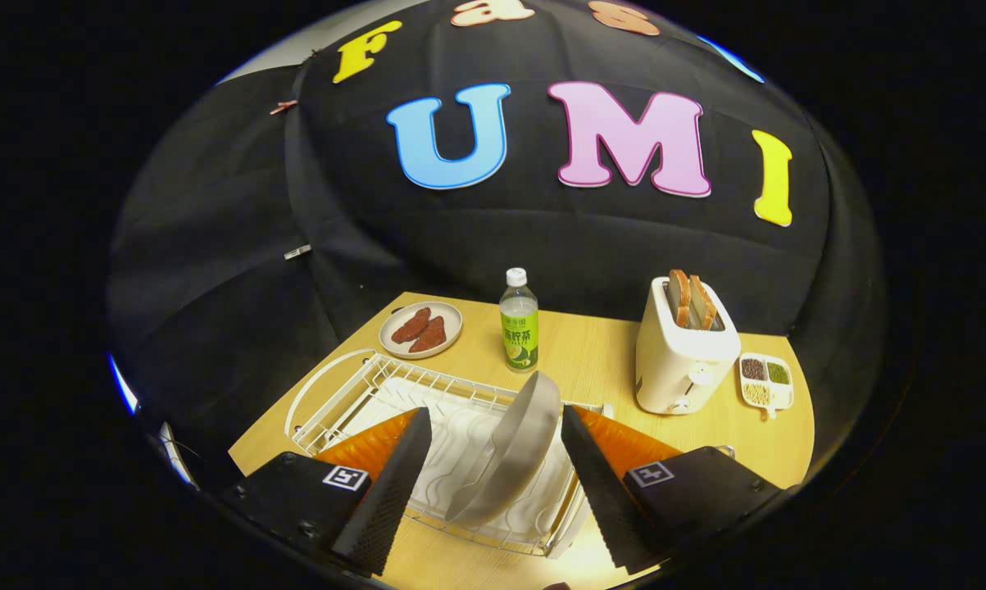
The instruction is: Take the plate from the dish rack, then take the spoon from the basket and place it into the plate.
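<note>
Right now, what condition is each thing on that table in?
Claw: open, fingers either side of the plate, not pressing it.
Plate: standing on edge, tilted, in the dish rack.
Dish rack: on the table, holding the plate.
Bottle: upright, capped.
Toaster: upright, two bread slices sticking up.
Small plate: flat, two reddish pieces on it.
Divided dish: flat, compartments filled.

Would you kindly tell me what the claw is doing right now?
Claw: open, fingers either side of the grey plate standing in the dish rack, not gripping.
</note>
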